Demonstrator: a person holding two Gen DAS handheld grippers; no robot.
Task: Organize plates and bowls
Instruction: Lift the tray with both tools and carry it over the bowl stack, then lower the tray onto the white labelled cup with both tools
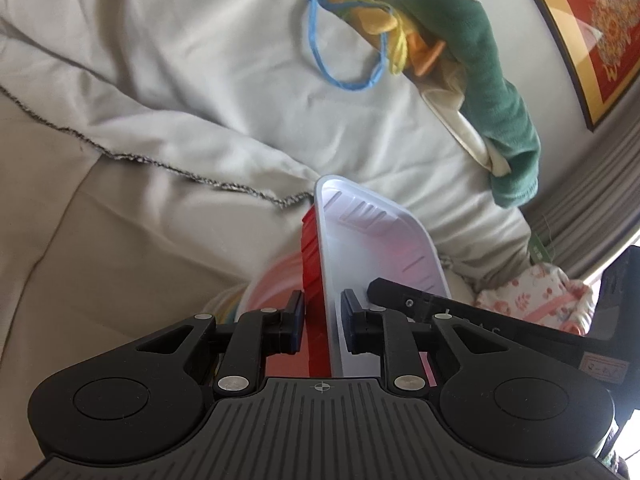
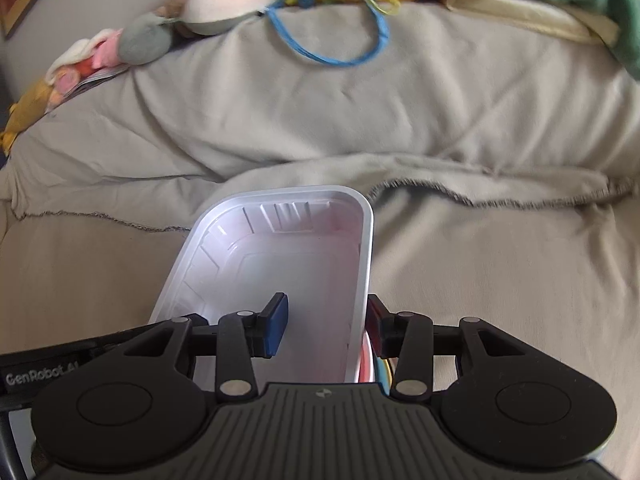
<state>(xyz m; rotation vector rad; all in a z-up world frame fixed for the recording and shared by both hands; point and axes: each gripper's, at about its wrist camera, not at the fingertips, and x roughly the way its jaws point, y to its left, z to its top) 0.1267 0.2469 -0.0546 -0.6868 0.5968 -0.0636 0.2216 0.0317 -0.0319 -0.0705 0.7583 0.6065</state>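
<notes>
A white rectangular tray is nested in a red tray, and both ride on a stack of coloured bowls. In the left wrist view the trays stand edge-on and tilted. My left gripper is shut on their two walls, one pad on the red side and one on the white. My right gripper straddles the white tray's right wall. Its outer pad lies against the outside, while its inner pad hangs over the tray floor, apart from the wall. The right gripper's body shows beside the trays.
A beige blanket with a dark stitched hem covers the couch under the stack. Soft toys, a blue cord loop and a green cloth lie along the back. A framed picture hangs at the right.
</notes>
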